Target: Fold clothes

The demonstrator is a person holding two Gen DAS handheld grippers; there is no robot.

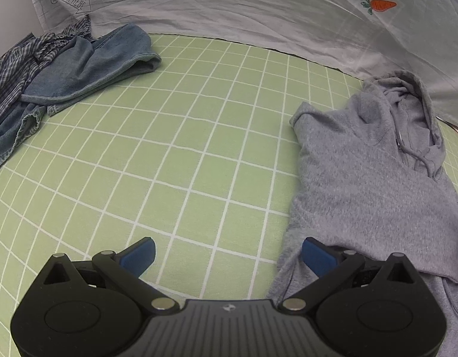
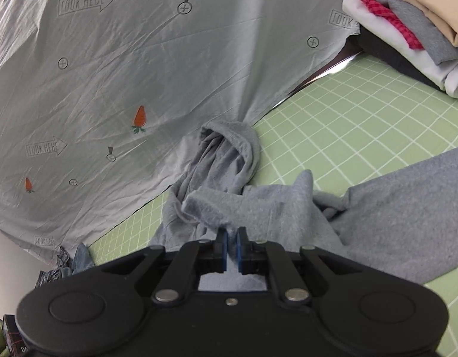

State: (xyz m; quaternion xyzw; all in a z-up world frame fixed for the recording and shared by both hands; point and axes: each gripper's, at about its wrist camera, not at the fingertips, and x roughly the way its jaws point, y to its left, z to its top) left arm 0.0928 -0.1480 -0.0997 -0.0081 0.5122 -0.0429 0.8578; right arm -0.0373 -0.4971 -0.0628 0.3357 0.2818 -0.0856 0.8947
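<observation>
Pinching grey hoodie (image 2: 258, 208) fabric, right hand-held gripper (image 2: 231, 235) lifts it.

Green mat (image 1: 199, 136) with white grid covers table. Creased grey sheet (image 2: 115, 68) hangs along far edge as backdrop, printed with carrots (image 2: 140, 116), "LOOK HERE" arrows (image 2: 87, 1), crosshair marks. Light even, soft.

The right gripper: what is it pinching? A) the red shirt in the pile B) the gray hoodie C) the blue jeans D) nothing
B: the right gripper has its blue pads shut on a fold of the gray hoodie.
</observation>
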